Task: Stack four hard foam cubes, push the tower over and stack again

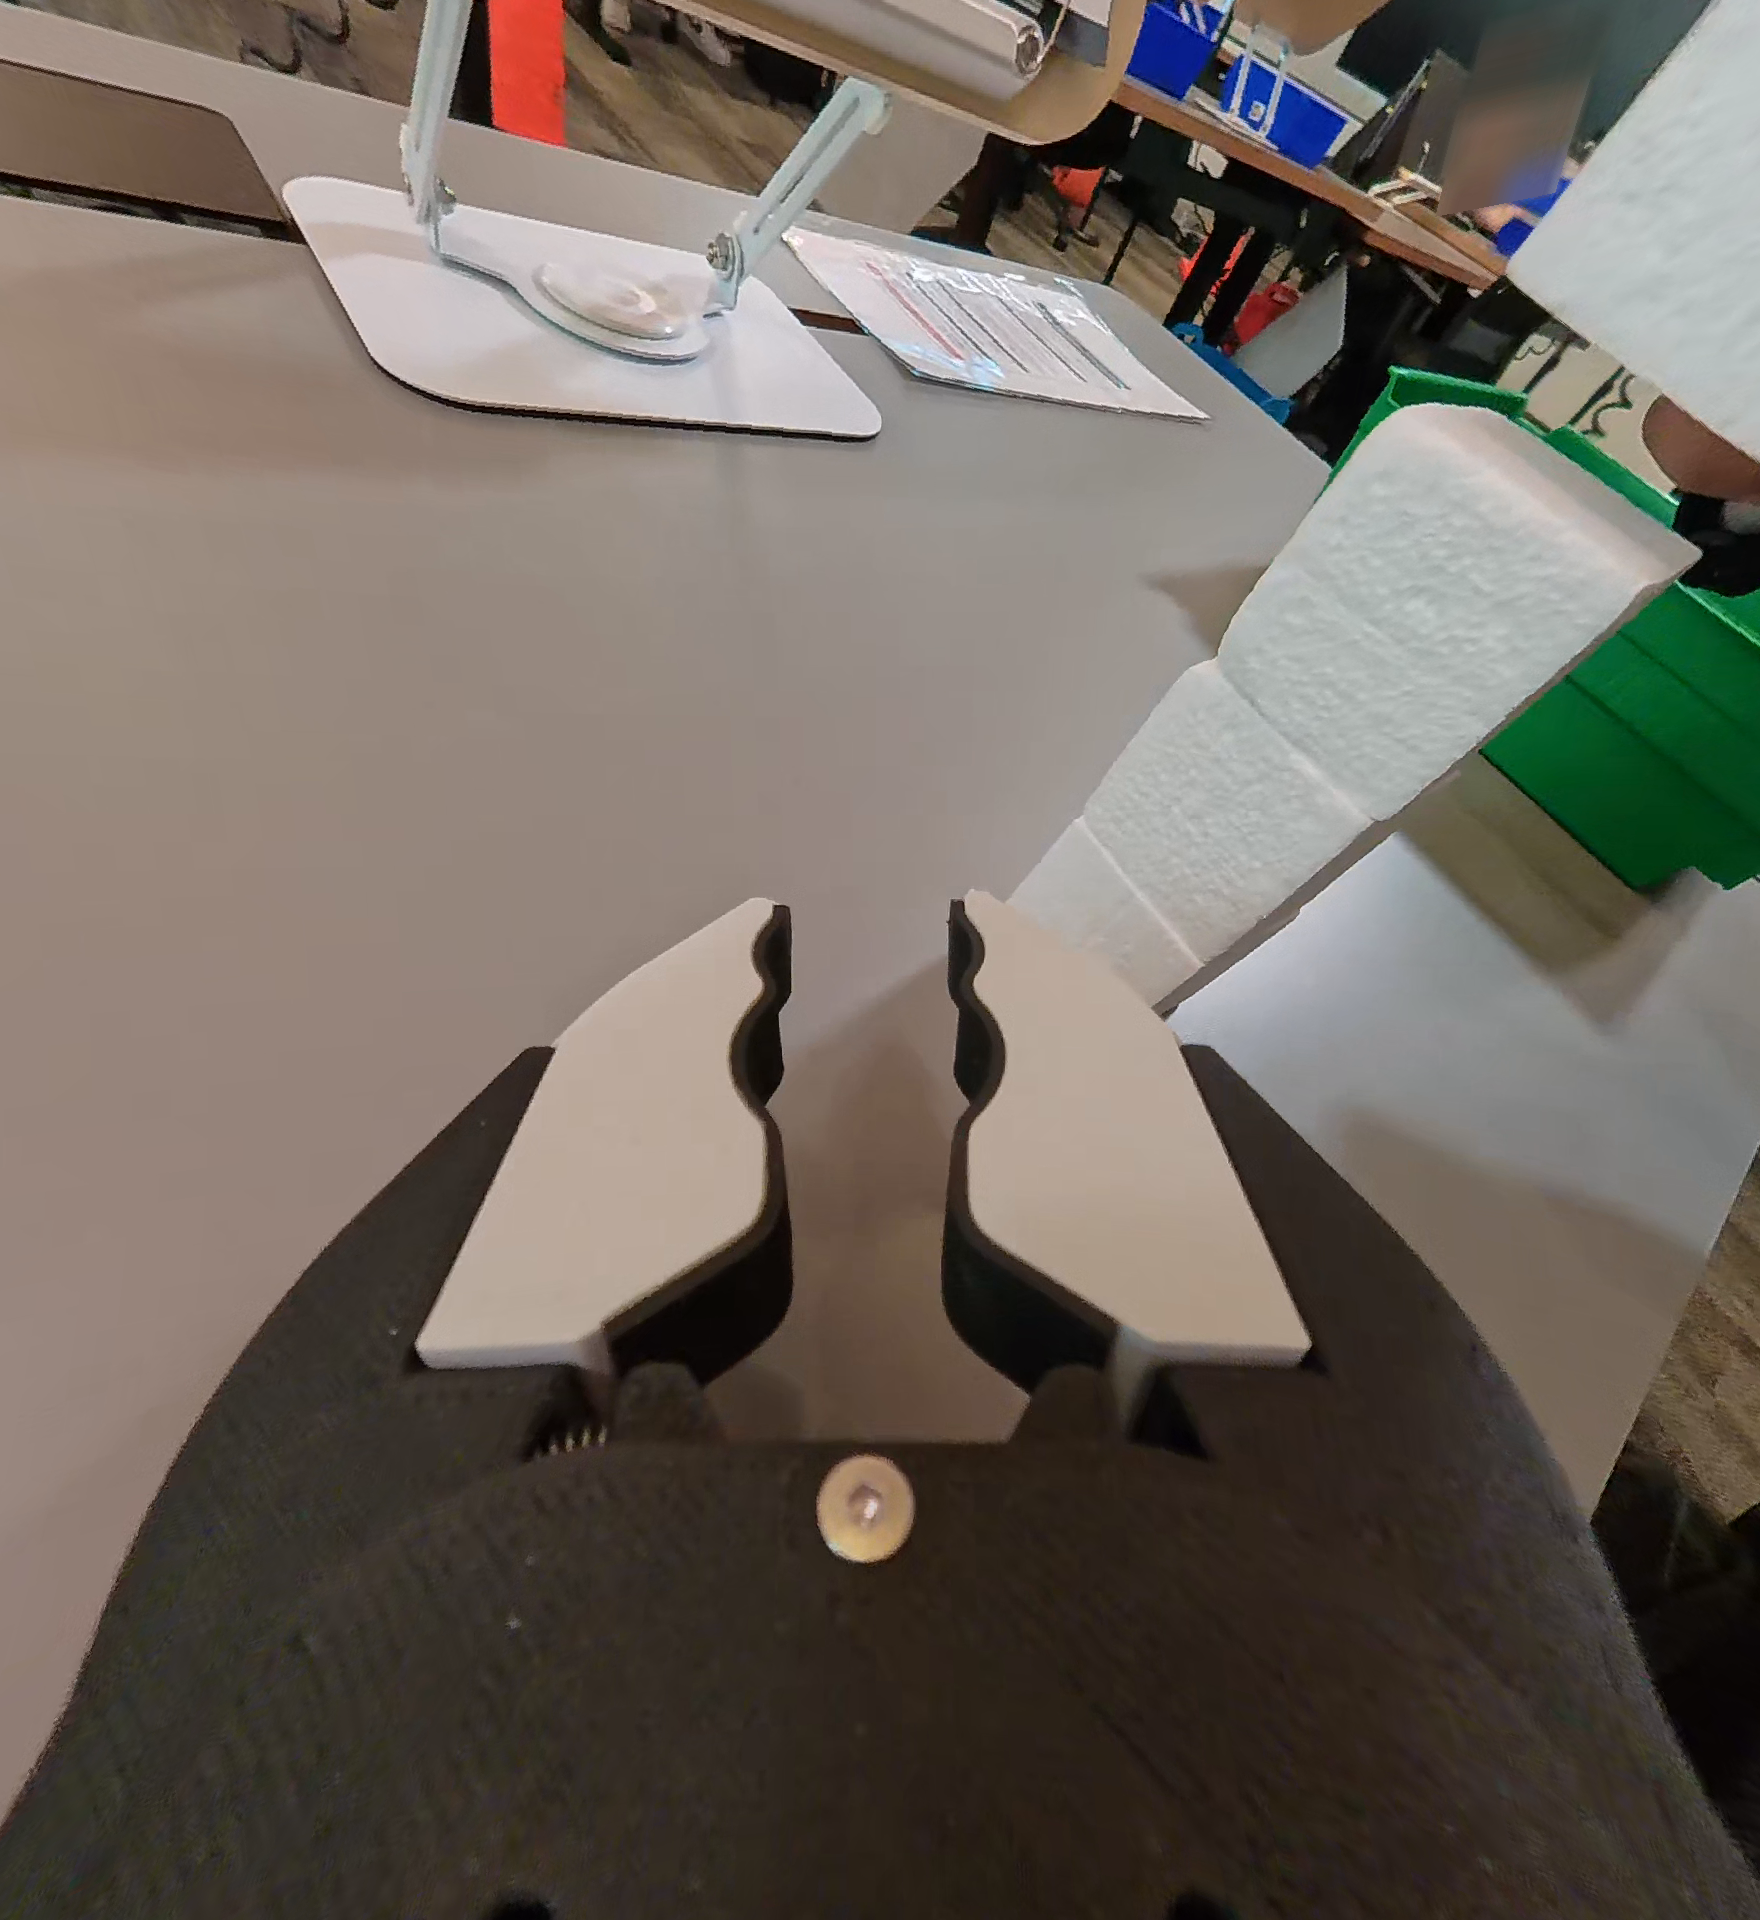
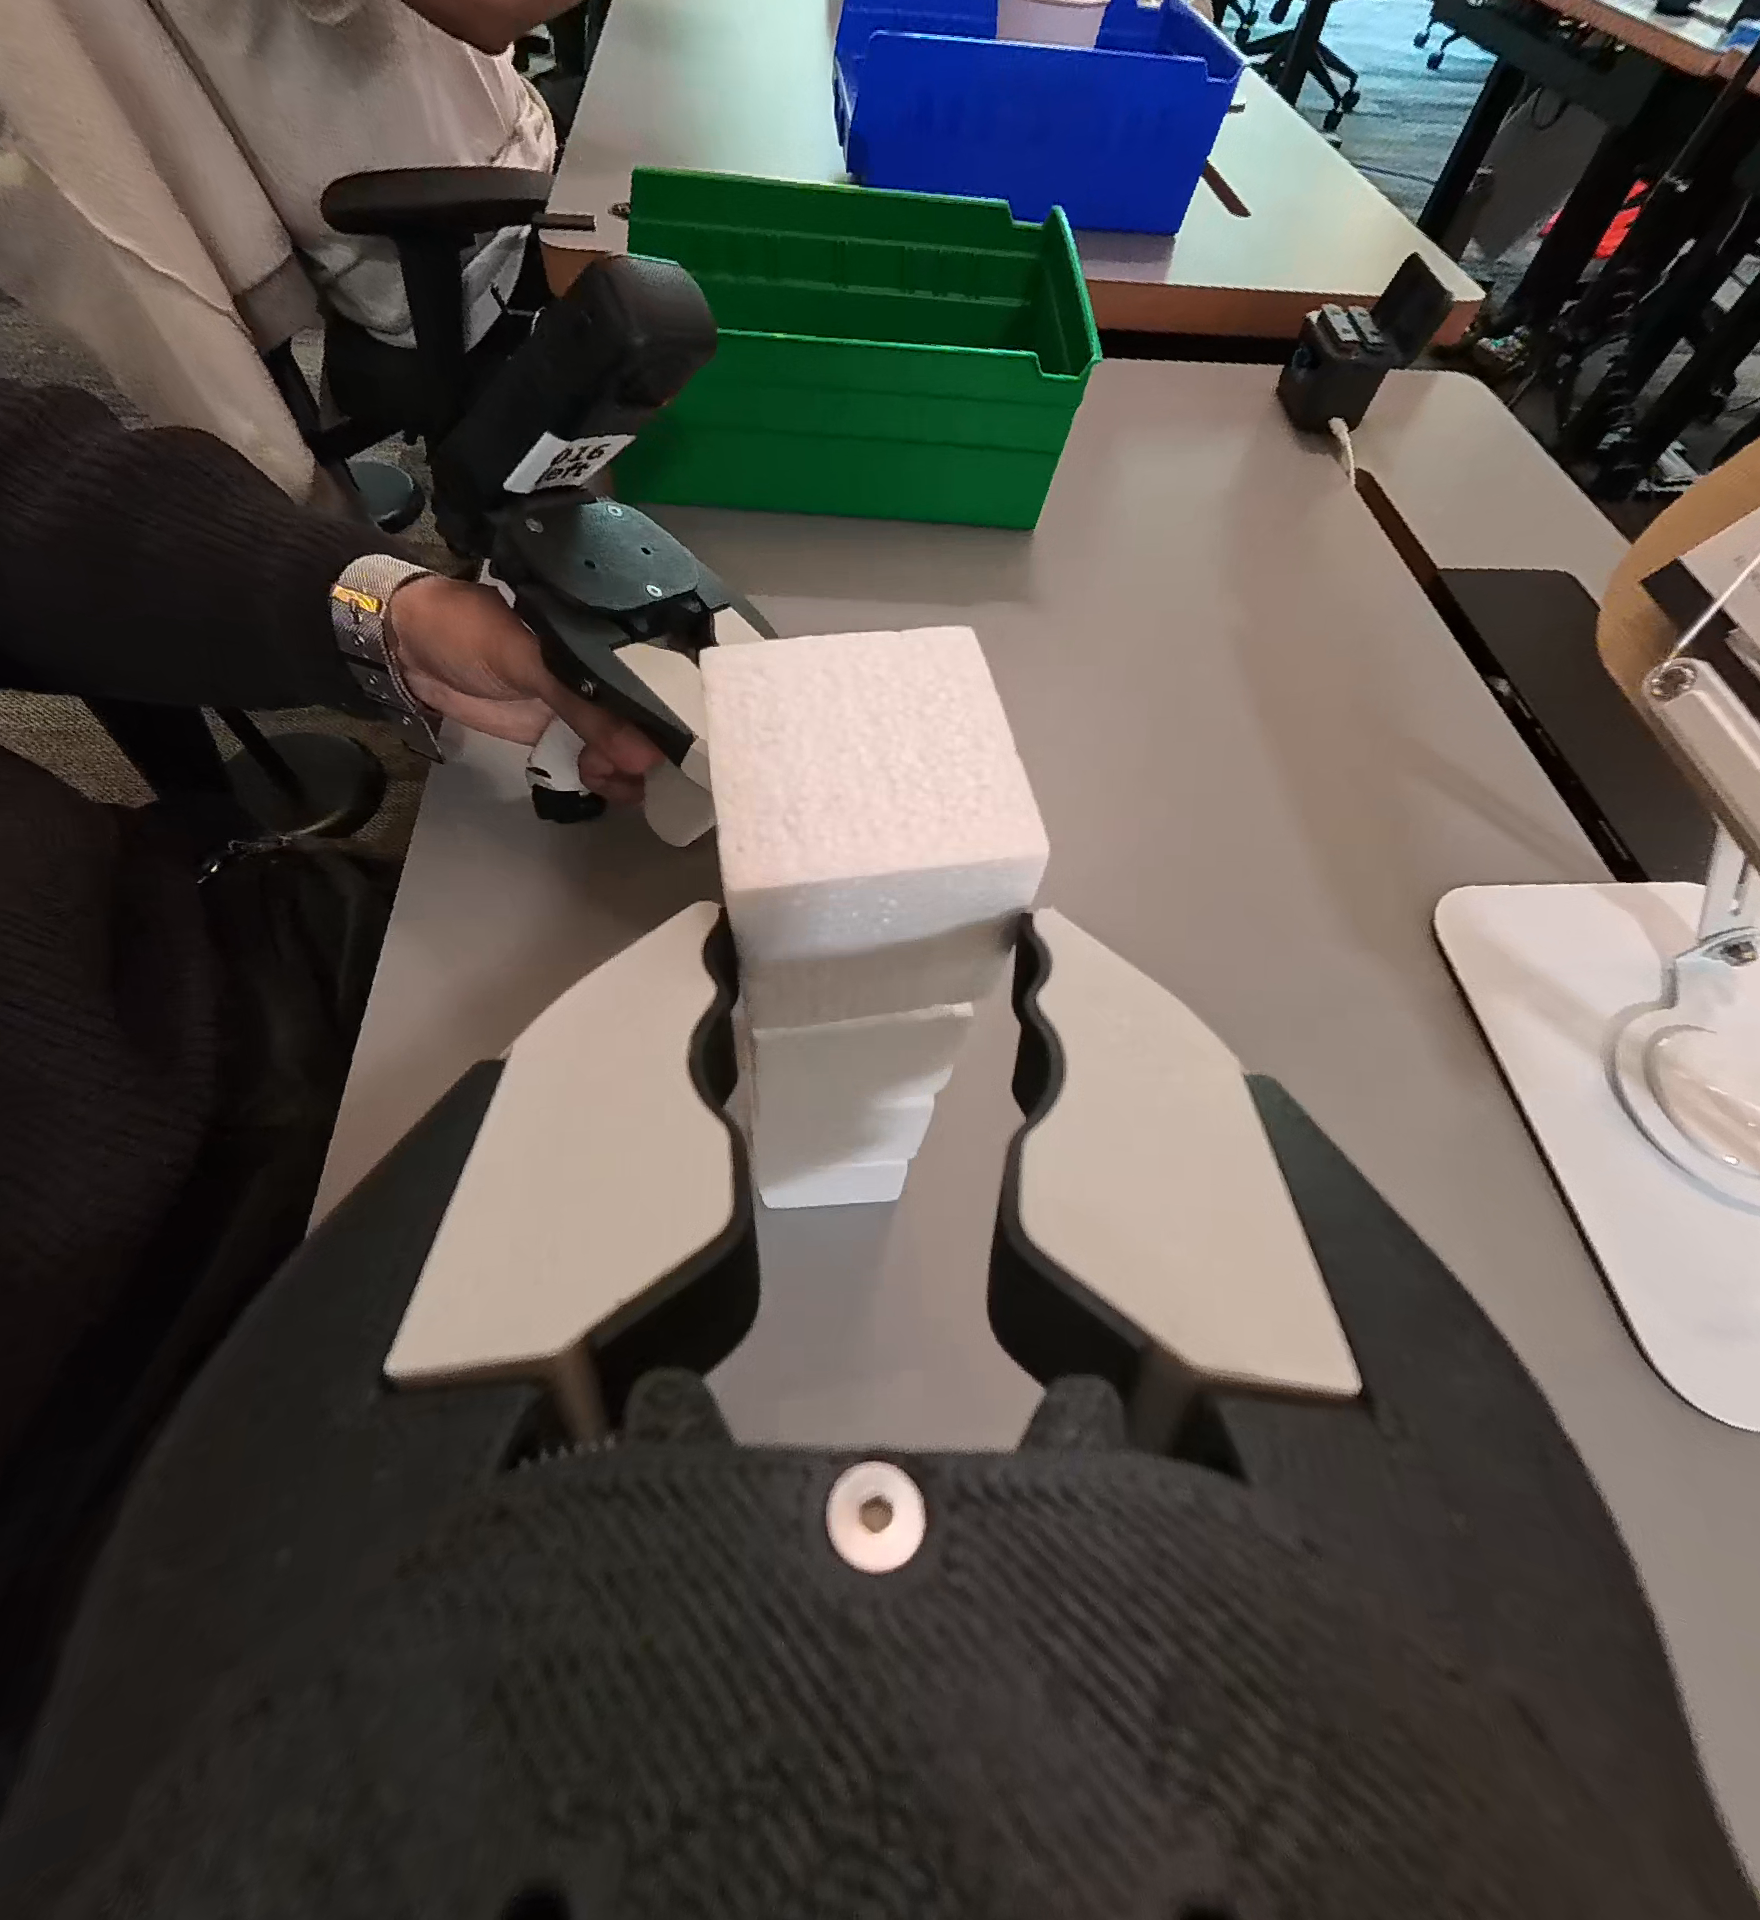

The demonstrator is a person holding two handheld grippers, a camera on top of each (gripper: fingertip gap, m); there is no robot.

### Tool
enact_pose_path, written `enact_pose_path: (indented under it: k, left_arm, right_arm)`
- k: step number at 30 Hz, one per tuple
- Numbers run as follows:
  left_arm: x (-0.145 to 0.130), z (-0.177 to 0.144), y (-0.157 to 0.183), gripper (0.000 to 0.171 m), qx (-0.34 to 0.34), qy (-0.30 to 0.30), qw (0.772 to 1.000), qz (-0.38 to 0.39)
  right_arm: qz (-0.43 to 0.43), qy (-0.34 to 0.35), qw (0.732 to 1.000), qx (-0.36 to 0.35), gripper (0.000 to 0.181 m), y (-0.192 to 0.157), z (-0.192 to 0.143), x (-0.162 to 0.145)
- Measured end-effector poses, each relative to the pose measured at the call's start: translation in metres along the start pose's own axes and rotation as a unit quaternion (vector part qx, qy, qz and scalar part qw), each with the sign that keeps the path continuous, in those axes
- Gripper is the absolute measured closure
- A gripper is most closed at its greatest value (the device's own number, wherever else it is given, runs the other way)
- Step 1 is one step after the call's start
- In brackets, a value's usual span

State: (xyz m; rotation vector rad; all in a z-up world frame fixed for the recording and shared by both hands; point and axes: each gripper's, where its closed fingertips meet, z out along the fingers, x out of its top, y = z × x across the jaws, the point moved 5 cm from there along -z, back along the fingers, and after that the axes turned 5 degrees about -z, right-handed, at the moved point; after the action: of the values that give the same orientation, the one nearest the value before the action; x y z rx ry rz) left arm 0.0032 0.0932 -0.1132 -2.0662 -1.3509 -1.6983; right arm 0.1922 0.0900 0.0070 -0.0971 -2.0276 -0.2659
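Observation:
My right gripper [image 2: 871, 935] is shut on a white foam cube [image 2: 871, 790] and holds it over a stack of three white foam blocks [image 2: 834, 1122] on the grey table [image 2: 1219, 779]. In the left wrist view the held cube [image 1: 1707, 208] hangs apart from the top of the stack [image 1: 1375, 623], which stands at the right. My left gripper [image 1: 868, 914] is open and empty, low over the table, just left of the stack's base. It also shows in the right wrist view [image 2: 684, 738], close to the stack's left side, held by a hand [image 2: 502, 686].
A green bin [image 2: 855, 416] stands behind the stack, also visible in the left wrist view [image 1: 1686, 748]. A blue bin [image 2: 1021, 114] is farther back. A white stand base [image 2: 1634, 1143] sits at the right, a small black device [image 2: 1343, 364] beyond. A plastic-covered sheet [image 1: 990, 322] lies near the stand [image 1: 585, 312]. Across from one pair of fingers to the other is roughly 15 cm.

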Motion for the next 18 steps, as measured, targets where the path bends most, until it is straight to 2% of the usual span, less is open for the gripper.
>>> enact_pose_path:
  k: [18]
  left_arm:
    - [-0.0008, 0.0008, 0.0007, 0.142, -0.001, -0.004, 1.000, 0.005]
  right_arm:
    - [0.000, -0.019, 1.000, 0.002, 0.129, -0.0013, 0.0084, -0.0070]
